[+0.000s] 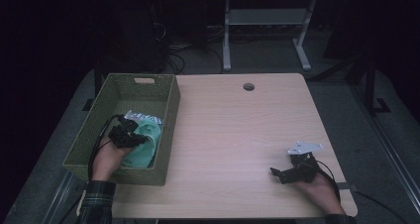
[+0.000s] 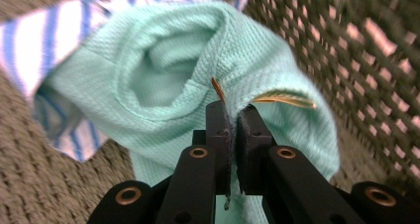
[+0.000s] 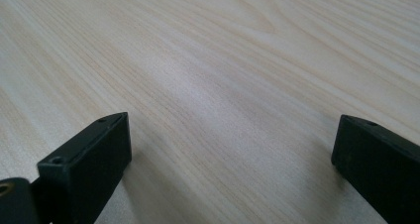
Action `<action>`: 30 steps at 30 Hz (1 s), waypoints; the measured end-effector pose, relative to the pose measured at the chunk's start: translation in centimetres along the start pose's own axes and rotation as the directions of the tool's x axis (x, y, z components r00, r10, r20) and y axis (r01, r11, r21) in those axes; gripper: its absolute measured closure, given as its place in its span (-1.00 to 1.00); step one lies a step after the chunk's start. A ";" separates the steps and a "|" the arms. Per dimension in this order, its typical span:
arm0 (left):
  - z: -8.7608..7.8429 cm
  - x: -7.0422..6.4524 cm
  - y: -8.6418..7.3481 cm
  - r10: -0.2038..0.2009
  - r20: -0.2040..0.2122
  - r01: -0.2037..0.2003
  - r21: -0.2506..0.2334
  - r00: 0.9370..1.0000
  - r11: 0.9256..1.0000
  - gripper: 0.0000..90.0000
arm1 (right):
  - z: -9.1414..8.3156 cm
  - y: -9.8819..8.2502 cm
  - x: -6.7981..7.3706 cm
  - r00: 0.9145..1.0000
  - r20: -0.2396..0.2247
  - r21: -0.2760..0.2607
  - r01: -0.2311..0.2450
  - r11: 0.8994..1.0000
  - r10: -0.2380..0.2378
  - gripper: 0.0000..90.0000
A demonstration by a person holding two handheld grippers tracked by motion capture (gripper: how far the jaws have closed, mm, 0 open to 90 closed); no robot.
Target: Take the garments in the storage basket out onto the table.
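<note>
Inside the green woven basket (image 1: 148, 87), at its near end, your left gripper (image 2: 232, 116) is pinching a fold of the mint cloth (image 2: 173, 70), jaws pressed tight on the fabric. Just beyond it, the striped cloth (image 2: 44, 40) is lying tucked under the mint one, so it may be dragging along as you lift. Well right of the basket, your right gripper (image 1: 280, 175) is resting on the bench (image 1: 237, 130), jaws spread, holding nothing.
</note>
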State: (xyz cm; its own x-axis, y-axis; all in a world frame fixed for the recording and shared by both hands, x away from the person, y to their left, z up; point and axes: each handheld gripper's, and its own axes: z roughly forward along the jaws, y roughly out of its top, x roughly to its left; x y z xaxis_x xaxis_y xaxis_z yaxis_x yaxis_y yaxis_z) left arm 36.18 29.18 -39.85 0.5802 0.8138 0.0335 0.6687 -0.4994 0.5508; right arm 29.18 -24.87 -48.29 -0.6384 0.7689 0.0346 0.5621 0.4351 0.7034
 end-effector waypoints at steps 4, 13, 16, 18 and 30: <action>-1.1 0.5 -0.1 -0.048 0.016 0.049 -0.086 0.999 0.995 0.90 | 0.0 0.0 0.0 1.000 0.000 0.001 -0.003 1.000 0.003 -0.96; -2.8 1.2 -0.5 -0.107 0.056 0.117 -0.245 0.993 0.962 0.90 | 0.0 0.0 0.0 1.000 0.000 0.000 -0.002 1.000 0.002 -0.96; -3.3 1.5 -0.6 -0.115 0.073 0.131 -0.286 0.991 0.949 0.91 | 0.0 0.0 0.0 1.000 0.000 0.000 0.000 1.000 0.000 -0.96; -3.6 1.6 -0.7 -0.129 0.087 0.149 -0.304 0.988 0.941 0.91 | 0.0 0.0 0.0 1.000 0.000 0.000 -0.001 1.000 0.001 -0.96; -5.7 2.9 -1.5 -0.168 0.165 0.226 -0.450 0.972 0.864 0.91 | 0.0 0.0 0.0 1.000 0.000 0.000 -0.001 1.000 0.001 -0.96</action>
State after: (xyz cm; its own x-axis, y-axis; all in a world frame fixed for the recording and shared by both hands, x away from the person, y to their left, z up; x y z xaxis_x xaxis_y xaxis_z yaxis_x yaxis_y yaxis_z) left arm 34.17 33.96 -35.81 0.5282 0.8257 -0.1981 0.5000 -0.1139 0.8585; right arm 29.18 -24.87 -48.29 -0.6383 0.7689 0.0353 0.5626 0.4348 0.7032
